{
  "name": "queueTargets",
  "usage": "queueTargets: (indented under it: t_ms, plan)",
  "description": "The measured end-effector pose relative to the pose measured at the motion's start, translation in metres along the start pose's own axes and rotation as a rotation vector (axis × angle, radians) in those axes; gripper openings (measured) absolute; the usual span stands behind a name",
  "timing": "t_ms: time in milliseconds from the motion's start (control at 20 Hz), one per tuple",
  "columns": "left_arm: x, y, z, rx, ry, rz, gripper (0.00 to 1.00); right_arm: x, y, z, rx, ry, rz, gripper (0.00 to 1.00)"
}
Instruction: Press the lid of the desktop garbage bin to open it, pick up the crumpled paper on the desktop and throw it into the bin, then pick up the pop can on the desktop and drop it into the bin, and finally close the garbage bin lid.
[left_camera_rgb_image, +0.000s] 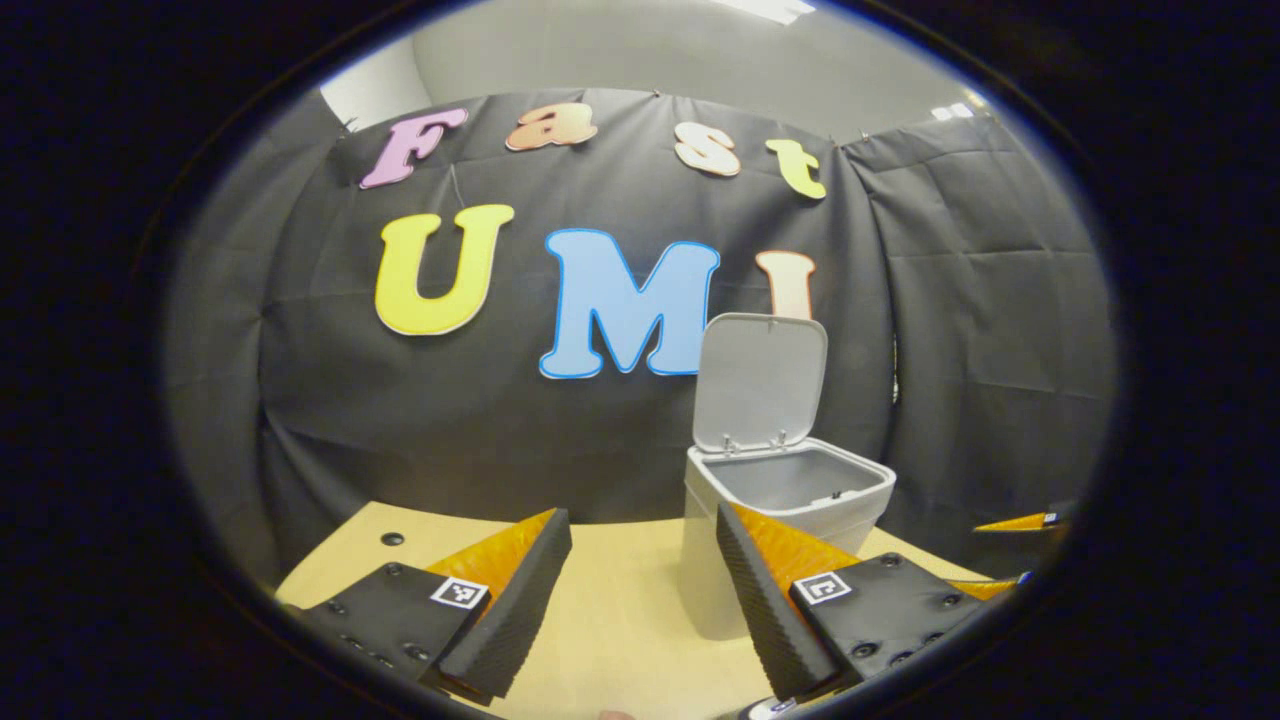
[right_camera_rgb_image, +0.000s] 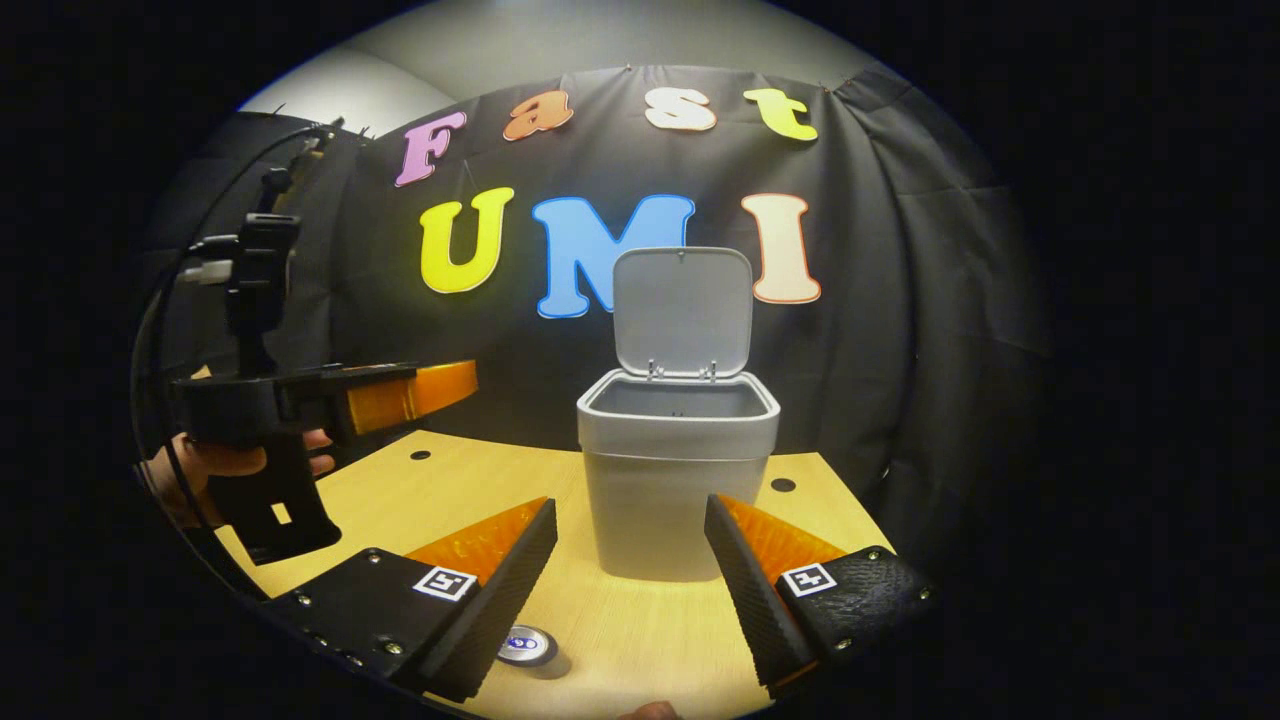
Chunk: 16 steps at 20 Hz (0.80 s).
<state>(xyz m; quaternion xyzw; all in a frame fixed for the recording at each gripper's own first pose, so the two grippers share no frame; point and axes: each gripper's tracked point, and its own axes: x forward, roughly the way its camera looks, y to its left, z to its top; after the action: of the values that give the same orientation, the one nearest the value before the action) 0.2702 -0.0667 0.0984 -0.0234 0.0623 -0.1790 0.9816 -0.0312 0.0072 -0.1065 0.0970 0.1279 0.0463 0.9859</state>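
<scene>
1. Desktop garbage bin (right_camera_rgb_image: 678, 480): light grey plastic, square with rounded corners, standing upright on the table toward its far side, in front of the black cloth wall. In the left gripper view the same bin (left_camera_rgb_image: 790, 490) sits right of centre, partly behind that gripper's right finger.
2. Bin lid (right_camera_rgb_image: 682, 310): flat grey panel, hinged at the far rim, standing fully raised and near vertical; the bin mouth is open. The part of the inside wall that can be seen is bare; the bottom is hidden.
3. Table (right_camera_rgb_image: 440, 490): pale wood-grain top with small dark round holes near the far edge.
4. Pop can (right_camera_rgb_image: 526, 645): silver top with a blue rim, upright on the near part of the table, just beside the inner edge of the right gripper's left finger and partly covered by it. It is well short of the bin.
5. Right gripper (right_camera_rgb_image: 630, 570): jaws spread wide, holding nothing, low over the near table with the bin straight ahead between the fingers.
6. Left gripper (left_camera_rgb_image: 643, 590): jaws spread wide, holding nothing, over the table to the left of the bin. In the right gripper view it appears at far left, raised, held by a hand (right_camera_rgb_image: 215, 465).
</scene>
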Motion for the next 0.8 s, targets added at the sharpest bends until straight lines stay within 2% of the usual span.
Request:
queueTargets:
  t_ms: [150, 400, 800]
  plan:
    - [-0.023, 0.017, -0.003, 0.014, 0.008, 0.019, 0.96, 0.005, 0.017, -0.013, 0.012, 0.037, 0.011, 0.95]
    - [-0.056, 0.039, -0.015, -0.019, 0.026, 0.042, 0.96, 0.011, 0.045, -0.044, 0.012, 0.129, 0.047, 0.95]
    - [-0.101, 0.073, -0.027, -0.004, 0.033, 0.094, 0.96, 0.017, 0.078, -0.104, 0.038, 0.316, 0.098, 0.96]
